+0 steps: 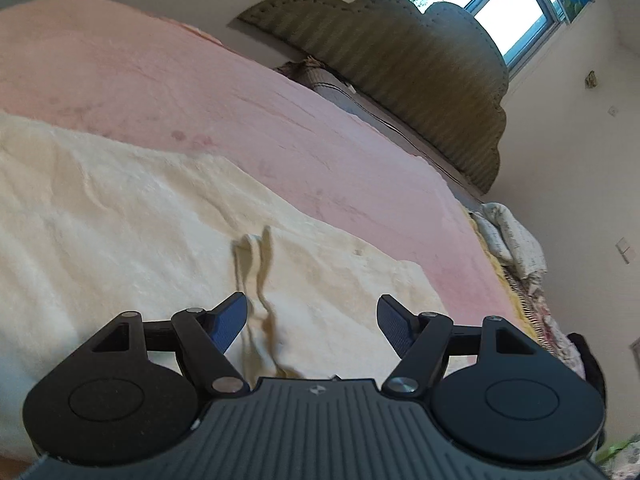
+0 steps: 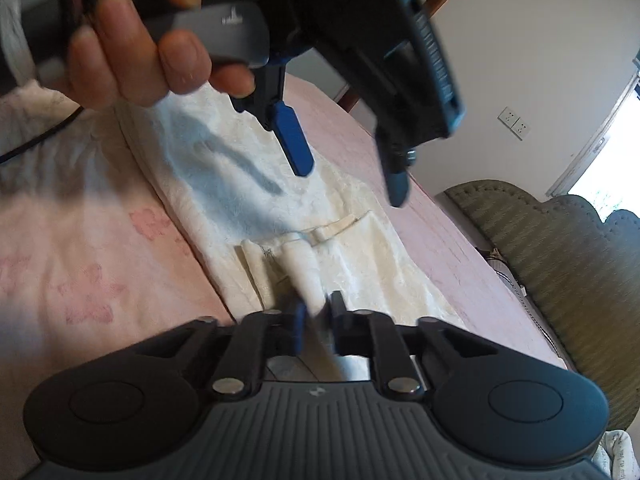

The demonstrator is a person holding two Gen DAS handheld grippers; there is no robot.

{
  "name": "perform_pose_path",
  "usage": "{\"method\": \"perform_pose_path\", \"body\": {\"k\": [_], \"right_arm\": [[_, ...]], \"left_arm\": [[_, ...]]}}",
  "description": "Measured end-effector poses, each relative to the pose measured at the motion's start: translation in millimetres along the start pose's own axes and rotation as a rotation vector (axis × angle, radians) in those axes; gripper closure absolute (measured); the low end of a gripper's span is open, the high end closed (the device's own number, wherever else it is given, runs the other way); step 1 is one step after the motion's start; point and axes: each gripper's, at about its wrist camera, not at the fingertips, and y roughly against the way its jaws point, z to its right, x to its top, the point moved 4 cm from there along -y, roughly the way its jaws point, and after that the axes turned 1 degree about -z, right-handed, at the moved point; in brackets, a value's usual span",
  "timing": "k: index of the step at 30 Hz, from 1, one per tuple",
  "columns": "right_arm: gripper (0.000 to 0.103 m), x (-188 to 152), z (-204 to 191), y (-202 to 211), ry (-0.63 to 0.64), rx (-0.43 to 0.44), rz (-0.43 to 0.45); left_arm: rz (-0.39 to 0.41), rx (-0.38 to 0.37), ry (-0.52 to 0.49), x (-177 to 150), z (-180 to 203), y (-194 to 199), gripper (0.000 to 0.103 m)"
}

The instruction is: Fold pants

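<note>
While the cream pants (image 2: 280,200) lie spread across the pink blanket (image 1: 280,120), I have my right gripper (image 2: 316,316) down at their near edge, and its jaws are pinched together on a fold of the cream cloth, right at the waistband (image 2: 296,256), where a belt loop and a stitched seam run across the fabric. From the right wrist view, the left gripper (image 2: 348,172) hangs above the pants, farther up the garment from that waistband, its two blue-padded fingers (image 2: 294,148) spread apart with nothing between them, touching no cloth that I can make out; its shadow falls on the pants just beneath. A hand (image 2: 152,52) wraps the handle of that left gripper, fingertips curled over the grey trigger, with a dark cable trailing off beside it. Switching to the left wrist view, I see the left gripper's fingers (image 1: 232,320) wide open over the pants (image 1: 120,220), and a narrow strip of cream cloth (image 1: 256,264) rises off the pants just beside the left-hand pad, loose, not clamped. The pants sit toward the near side of the blanket, with bare pink beyond them. Past the blanket's far edge stands the olive padded headboard (image 1: 400,60), scalloped along its top, and beyond the headboard a bright window (image 1: 500,8). A bundle of patterned bedding (image 1: 512,240) is heaped off the blanket's edge, below the headboard.
</note>
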Motion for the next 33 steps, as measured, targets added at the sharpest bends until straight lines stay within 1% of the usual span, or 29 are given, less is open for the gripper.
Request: {"method": "perform_pose_path", "body": {"k": [1, 2, 5, 7, 8, 9, 10, 11, 12, 13, 14, 15, 16, 18, 19, 21, 23, 24, 25, 26, 27, 28, 30, 31, 32, 33], "right_arm": [[0.094, 0.3, 0.7, 0.0, -0.005, -0.008, 0.008], [0.094, 0.9, 5.0, 1.1, -0.043, 0.0, 0.018], [0.094, 2.5, 29.9, 9.4, -0.235, 0.055, 0.061], [0.094, 3.8, 41.1, 13.5, -0.304, 0.071, 0.089], [0.094, 4.7, 44.0, 15.3, -0.322, 0.075, 0.1], [0.094, 6.3, 46.1, 17.1, -0.336, 0.083, 0.108], [0.094, 8.0, 46.8, 18.5, -0.343, 0.088, 0.116], [0.094, 9.3, 46.9, 19.4, -0.348, 0.092, 0.125], [0.094, 10.9, 47.3, 20.7, -0.36, 0.097, 0.135], [0.094, 12.0, 47.3, 20.7, -0.369, 0.101, 0.139], [0.094, 12.8, 46.3, 19.1, -0.369, 0.103, 0.137], [0.094, 12.8, 44.1, 17.0, -0.364, 0.104, 0.131], [0.094, 12.1, 41.5, 15.4, -0.357, 0.107, 0.122], [0.094, 9.6, 36.2, 8.4, -0.352, 0.124, 0.092], [0.093, 8.2, 34.5, 4.5, -0.35, 0.136, 0.07], [0.092, 3.3, 28.6, -3.1, -0.332, 0.169, 0.006], [0.092, 1.0, 27.6, 2.0, -0.287, 0.171, -0.014], [0.092, -0.3, 30.7, 8.3, -0.273, 0.191, -0.02], [0.092, -2.4, 38.0, 15.8, -0.287, 0.218, -0.02], [0.092, -5.3, 49.7, 23.2, -0.327, 0.232, -0.013], [0.092, -8.5, 67.4, 29.4, -0.389, 0.223, 0.003], [0.092, -13.5, 84.8, 34.9, -0.455, 0.192, 0.018], [0.092, -31.7, 119.3, 37.4, -0.594, 0.102, 0.018], [0.092, -44.3, 131.0, 32.9, -0.641, 0.062, -0.023], [0.092, -60.6, 138.3, 24.3, -0.665, 0.029, -0.107], [0.092, -76.3, 139.8, 16.7, -0.663, 0.006, -0.193]], "left_arm": [[-0.02, -0.024, 0.022, -0.7, -1.5, -1.7, 0.027], [-0.046, -0.048, 0.046, -2.4, -3.7, -6.2, 0.026], [-0.097, -0.1, 0.121, -5.8, -10.2, -20.6, 0.027], [-0.118, -0.133, 0.161, -7.1, -12.1, -31.6, 0.028], [-0.116, -0.15, 0.169, -8.2, -10.7, -35.0, 0.03], [-0.108, -0.159, 0.168, -8.8, -9.0, -37.1, 0.037], [-0.1, -0.152, 0.162, -9.0, -7.2, -39.2, 0.043], [-0.09, -0.132, 0.152, -9.0, -6.6, -40.7, 0.06], [-0.081, -0.113, 0.128, -8.4, -5.2, -41.5, 0.075], [-0.071, -0.088, 0.09, -7.9, -2.9, -41.4, 0.077], [-0.063, -0.054, 0.043, -8.1, 0.1, -41.1, 0.084], [-0.06, -0.015, -0.008, -10.3, 3.2, -41.9, 0.086], [-0.061, 0.019, -0.046, -13.1, 5.0, -44.0, 0.087], [-0.08, 0.072, -0.091, -21.2, 4.7, -51.0, 0.088], [-0.095, 0.084, -0.097, -26.0, 0.8, -55.1, 0.088], [-0.084, 0.085, -0.108, -30.6, -0.8, -57.1, 0.086], [-0.076, 0.102, -0.152, -31.6, 3.9, -55.7, 0.087], [-0.071, 0.112, -0.176, -31.1, 6.1, -55.8, 0.087], [-0.069, 0.117, -0.193, -31.7, 7.5, -56.2, 0.087], [-0.066, 0.122, -0.205, -32.6, 7.3, -55.8, 0.087], [-0.061, 0.125, -0.214, -33.9, 7.4, -55.3, 0.087], [-0.056, 0.13, -0.223, -35.9, 9.3, -55.2, 0.087], [-0.051, 0.136, -0.237, -37.4, 10.2, -54.6, 0.087], [-0.051, 0.137, -0.242, -37.5, 10.5, -54.4, 0.087], [-0.053, 0.134, -0.243, -37.7, 10.3, -54.2, 0.086], [-0.054, 0.131, -0.243, -38.0, 9.7, -54.1, 0.085]]}}
